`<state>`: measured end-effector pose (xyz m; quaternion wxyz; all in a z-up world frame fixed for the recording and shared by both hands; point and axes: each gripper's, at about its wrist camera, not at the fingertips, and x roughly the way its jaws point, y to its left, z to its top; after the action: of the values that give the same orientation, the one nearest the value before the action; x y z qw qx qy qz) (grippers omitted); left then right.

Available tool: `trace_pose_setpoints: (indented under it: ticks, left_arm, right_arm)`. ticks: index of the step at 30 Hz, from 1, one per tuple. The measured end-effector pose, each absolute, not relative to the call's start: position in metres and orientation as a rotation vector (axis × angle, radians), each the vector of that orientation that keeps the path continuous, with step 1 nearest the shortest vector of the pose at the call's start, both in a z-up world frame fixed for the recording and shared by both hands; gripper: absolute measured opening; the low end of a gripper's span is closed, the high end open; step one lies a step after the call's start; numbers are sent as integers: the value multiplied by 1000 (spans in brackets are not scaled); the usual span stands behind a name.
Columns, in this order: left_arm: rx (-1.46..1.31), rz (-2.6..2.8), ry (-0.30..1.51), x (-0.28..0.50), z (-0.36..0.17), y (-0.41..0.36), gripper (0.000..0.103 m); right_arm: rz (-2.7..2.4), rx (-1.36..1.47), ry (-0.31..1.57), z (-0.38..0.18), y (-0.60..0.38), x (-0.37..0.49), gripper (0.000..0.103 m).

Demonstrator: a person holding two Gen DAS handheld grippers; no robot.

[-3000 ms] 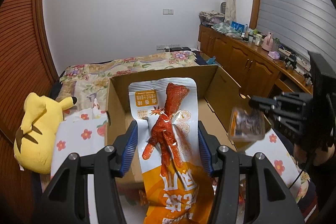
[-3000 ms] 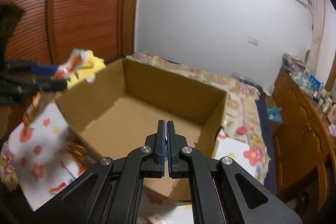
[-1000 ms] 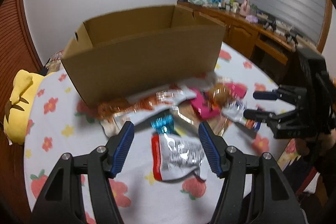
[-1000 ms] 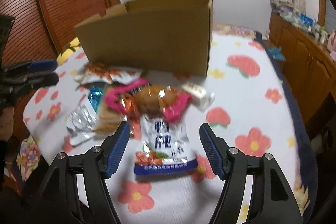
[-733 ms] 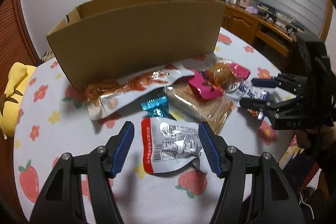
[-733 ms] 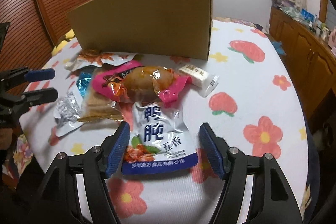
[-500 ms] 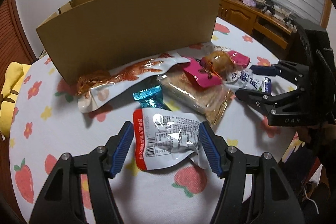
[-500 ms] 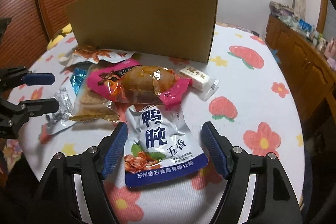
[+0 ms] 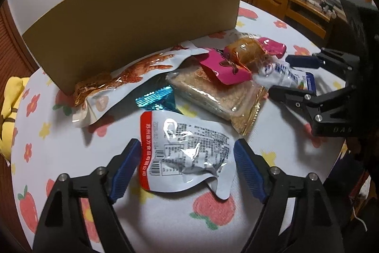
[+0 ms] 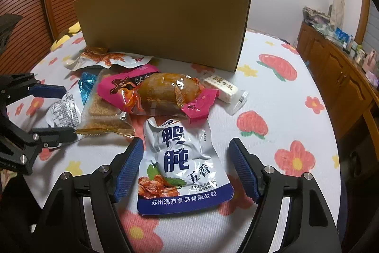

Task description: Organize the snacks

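Now both grippers gape wide, holding nothing — left gripper (image 9: 187, 166) straddles silver packet (image 9: 183, 153), right gripper (image 10: 187, 166) seemingly straddles blue-white pouch (image 10: 182, 167)

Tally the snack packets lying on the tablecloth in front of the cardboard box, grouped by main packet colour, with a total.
White or silver packets: 4 (silver packet, blue-and-white packet, long chicken-foot packet, small nougat bar)
Pink packet: 1
Clear cracker packet: 1
Teal foil packet: 1
Total: 7
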<state>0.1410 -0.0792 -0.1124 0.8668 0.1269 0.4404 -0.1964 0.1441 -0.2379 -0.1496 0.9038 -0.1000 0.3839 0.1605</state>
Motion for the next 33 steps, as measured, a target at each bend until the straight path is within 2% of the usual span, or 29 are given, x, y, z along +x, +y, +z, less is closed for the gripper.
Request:
trace_pose_setpoints:
  ticks: [11, 14, 18, 20, 27, 33]
  left_arm:
    - [248, -471, 967, 138, -114, -70, 85]
    - [257, -488, 962, 130, -113, -68, 79]
    - [240, -502, 950, 122, -110, -62, 65]
    - [237, -501, 941, 118, -110, -61, 63]
    - [189, -487, 908, 106, -106, -53, 46]
    - [200, -455, 877, 101, -105, -50, 42]
  right_arm:
    - [331, -206, 792, -150, -238, 144, 77]
    - [330, -207, 792, -150, -238, 144, 77]
    - [330, -207, 792, -150, -238, 144, 77]
    - [331, -207, 792, -150, -238, 144, 77]
    - [329, -206, 791, -150, -238, 144, 77]
    - [328, -206, 790, -150, -238, 144, 77]
